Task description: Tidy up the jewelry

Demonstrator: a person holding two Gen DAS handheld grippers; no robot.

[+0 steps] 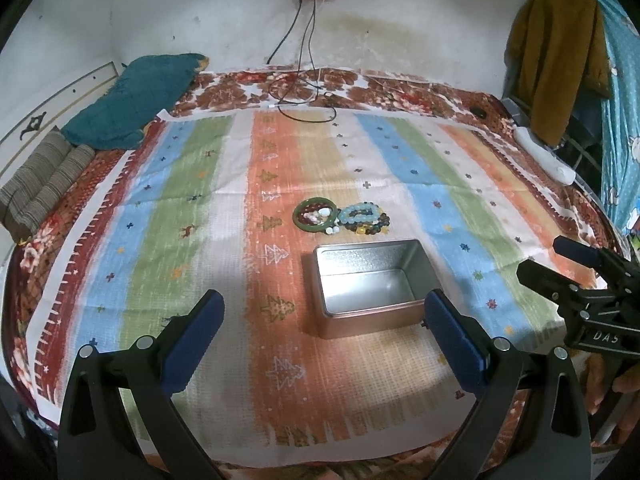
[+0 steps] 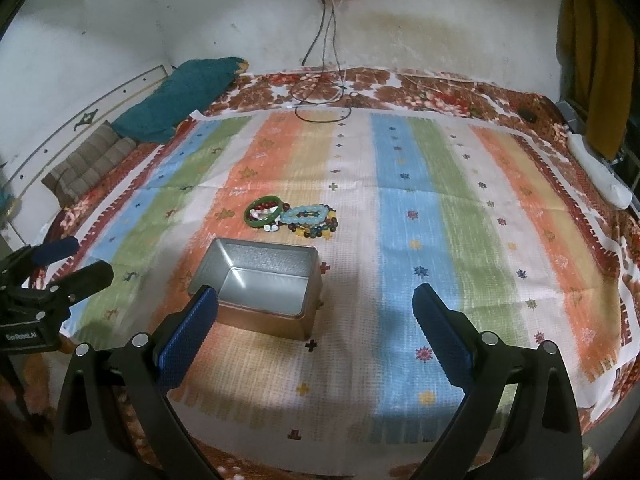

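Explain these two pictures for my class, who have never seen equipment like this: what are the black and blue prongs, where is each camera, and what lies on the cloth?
No robot here: a person holds a two-finger grabbing tool in each hand, with a wide-angle camera on each looking along its fingers. One picture comes from the left gripper, the other from the right gripper; each also glimpses the other tool at its edge. Both sets of jaws stand wide open and hold nothing. On the striped cloth sits an open, empty metal tin. Just beyond it lies the jewelry: a green bangle ringing small beads, beside a pile of beaded bracelets. Nothing has been put into the tin yet.
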